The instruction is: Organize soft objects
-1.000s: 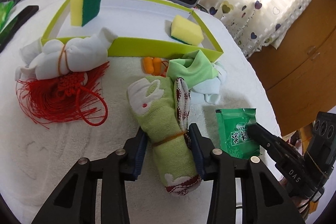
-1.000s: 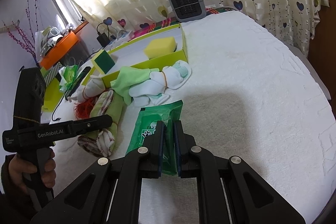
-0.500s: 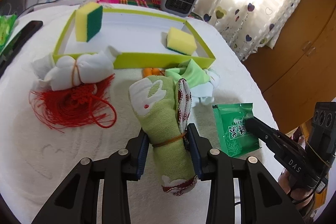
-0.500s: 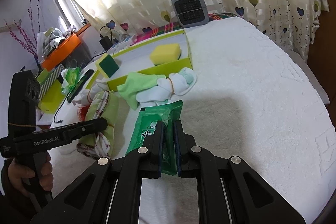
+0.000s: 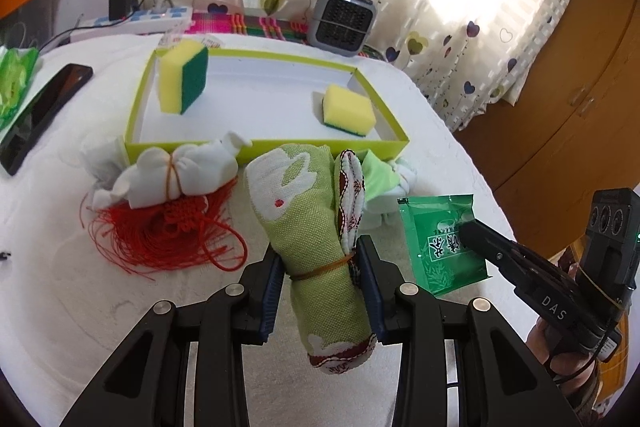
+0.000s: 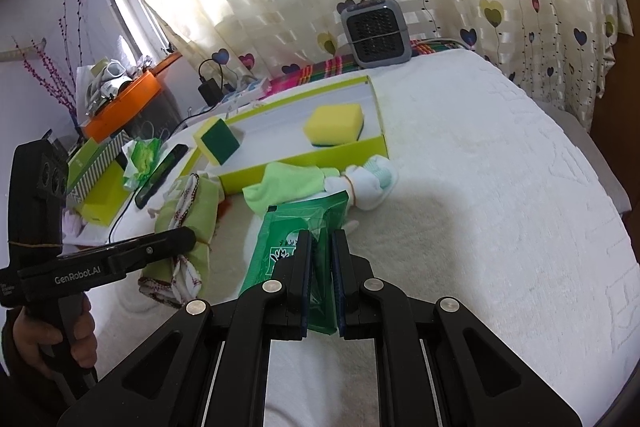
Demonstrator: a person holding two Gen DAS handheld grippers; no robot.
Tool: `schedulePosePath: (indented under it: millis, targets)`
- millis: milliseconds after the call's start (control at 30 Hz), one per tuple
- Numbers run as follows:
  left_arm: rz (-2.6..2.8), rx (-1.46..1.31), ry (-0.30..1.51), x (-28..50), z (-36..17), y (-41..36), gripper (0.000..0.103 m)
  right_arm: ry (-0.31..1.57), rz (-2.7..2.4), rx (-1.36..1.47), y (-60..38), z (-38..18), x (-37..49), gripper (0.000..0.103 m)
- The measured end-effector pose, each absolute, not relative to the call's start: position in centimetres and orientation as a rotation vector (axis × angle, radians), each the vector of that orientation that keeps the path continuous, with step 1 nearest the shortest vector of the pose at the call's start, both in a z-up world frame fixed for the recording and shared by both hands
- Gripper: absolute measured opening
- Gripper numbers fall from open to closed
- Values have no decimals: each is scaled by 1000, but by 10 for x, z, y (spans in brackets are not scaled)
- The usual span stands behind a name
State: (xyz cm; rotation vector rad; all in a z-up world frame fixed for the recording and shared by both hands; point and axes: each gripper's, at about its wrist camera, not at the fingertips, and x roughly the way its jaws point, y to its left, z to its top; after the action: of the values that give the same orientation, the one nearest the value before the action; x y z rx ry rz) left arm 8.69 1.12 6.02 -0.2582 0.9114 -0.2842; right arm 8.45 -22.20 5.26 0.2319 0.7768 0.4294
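A white towel-like cover (image 5: pixel 80 307) is spreading over the whole surface, which I cannot tell for a bed or a desk. Toward the curtain, the lime-edged tray (image 5: pixel 264 143) is sitting with two sponges inside, one standing on edge (image 5: pixel 182 79), one lying flat (image 5: pixel 348 107). Just before its near wall, a white tied bundle (image 5: pixel 176 175) is resting on a red tassel (image 5: pixel 168 239).

The left tongs (image 5: pixel 320 287) are gripping the green rolled cloth (image 5: pixel 308 227) at its rubber band, the roll hanging clear of the cover. The right tongs (image 6: pixel 320 267) are pinching the green packet (image 6: pixel 288 239) by one edge, fully closed on it.

Both pieces look to be mid-carry. Next, I would guess, each needs bringing forward over the tray's near wall, lowering into the bare middle between the sponges, then releasing.
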Motion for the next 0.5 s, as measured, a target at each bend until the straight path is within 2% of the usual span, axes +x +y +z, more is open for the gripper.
schedulePosePath:
  millis: [500]
  targets:
    - [-290,-267,866,106,81,19,34,728,419,226,-220,70,103,10]
